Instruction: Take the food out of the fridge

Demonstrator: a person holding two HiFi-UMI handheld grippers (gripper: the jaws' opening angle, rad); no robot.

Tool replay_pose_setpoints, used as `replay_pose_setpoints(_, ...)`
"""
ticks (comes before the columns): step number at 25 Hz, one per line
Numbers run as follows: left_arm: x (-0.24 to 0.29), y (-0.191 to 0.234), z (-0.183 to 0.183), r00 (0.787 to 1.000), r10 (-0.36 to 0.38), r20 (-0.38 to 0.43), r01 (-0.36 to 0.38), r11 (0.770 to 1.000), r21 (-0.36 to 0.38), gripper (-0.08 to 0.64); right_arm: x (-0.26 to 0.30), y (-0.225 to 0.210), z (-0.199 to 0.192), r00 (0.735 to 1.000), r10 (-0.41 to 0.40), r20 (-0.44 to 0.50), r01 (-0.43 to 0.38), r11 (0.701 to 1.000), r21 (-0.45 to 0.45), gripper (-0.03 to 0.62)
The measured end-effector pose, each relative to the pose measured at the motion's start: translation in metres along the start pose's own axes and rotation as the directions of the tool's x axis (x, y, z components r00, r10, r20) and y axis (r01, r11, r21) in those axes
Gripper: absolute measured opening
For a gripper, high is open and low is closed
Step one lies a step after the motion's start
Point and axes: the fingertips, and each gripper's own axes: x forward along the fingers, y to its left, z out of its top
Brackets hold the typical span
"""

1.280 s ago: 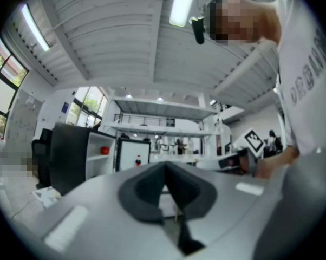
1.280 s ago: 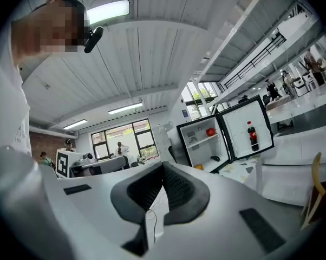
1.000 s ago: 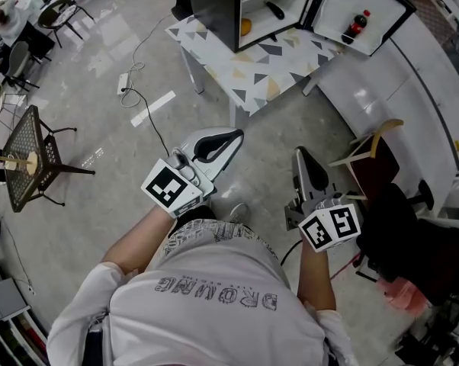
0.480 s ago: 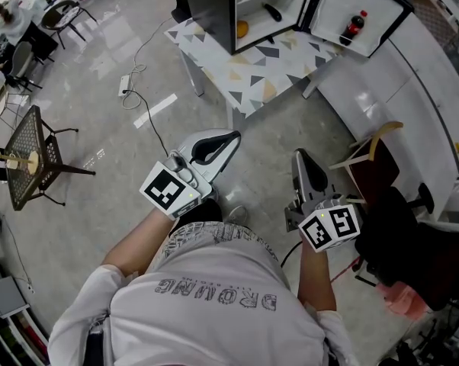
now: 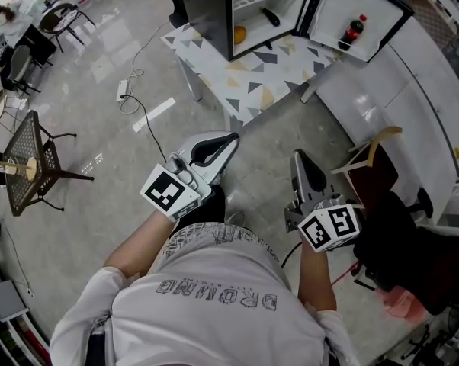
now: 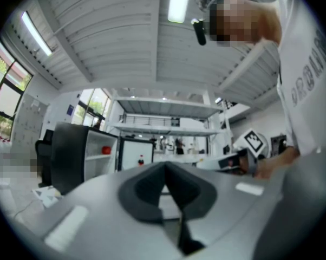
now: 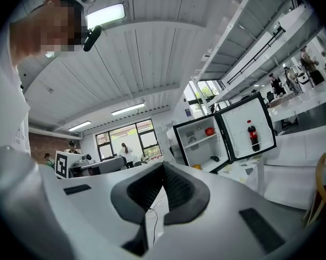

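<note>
- Left gripper (image 5: 231, 137): jaws pressed together with nothing between them, held level and pointing ahead.
- Right gripper (image 5: 298, 155): jaws also fully closed and empty, level, just beside the left.
- Both are over bare floor, well apart from the patterned table (image 5: 269, 69) ahead.
- The open fridge (image 5: 207, 14) stands at the table's far end, its door (image 5: 367, 6) swung out to the right with a cola bottle (image 5: 354, 27) in it.
- Food inside: a red item (image 7: 209, 131) on the upper shelf, an orange fruit (image 5: 239, 33) at the floor's front left corner, and a dark oblong item (image 5: 271, 15) lying slantwise behind it.
- The right gripper view looks straight into the opening, while the left sees mostly the side wall, so the right hand looks better placed.
- Its jaws would have to open first.
</note>
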Motion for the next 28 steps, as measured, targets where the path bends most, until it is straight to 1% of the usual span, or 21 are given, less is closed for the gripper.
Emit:
replay_pose_setpoints(5,0.015,0.021,-0.005,1.000,-0.003,-0.004,0.003,1.000,-0.010,0.008,0.020,-0.013,0.003,1.000,-0.007,-0.002,0.007,1.000,0.002,0.002)
replay_pose_setpoints(12,0.043,0.064,-0.016,1.000,-0.019,-0.019,0.018,0.999,-0.029,0.008,0.059,-0.040,0.000,0.999,-0.038,-0.024,0.038,0.999,0.013,0.002)
replay_pose_setpoints(20,0.078,0.122,-0.029,0.998,-0.051,-0.040,0.049,0.998,-0.050,0.008,0.115,-0.072,-0.003,0.996,-0.076,-0.043,0.077,0.996,0.043,0.002)
replay_pose_setpoints(28,0.101,0.186,-0.037,0.994,-0.088,-0.058,0.084,0.994,-0.069,0.008,0.179,-0.090,0.004,0.993,-0.109,-0.045,0.111,0.993,0.049,0.002)
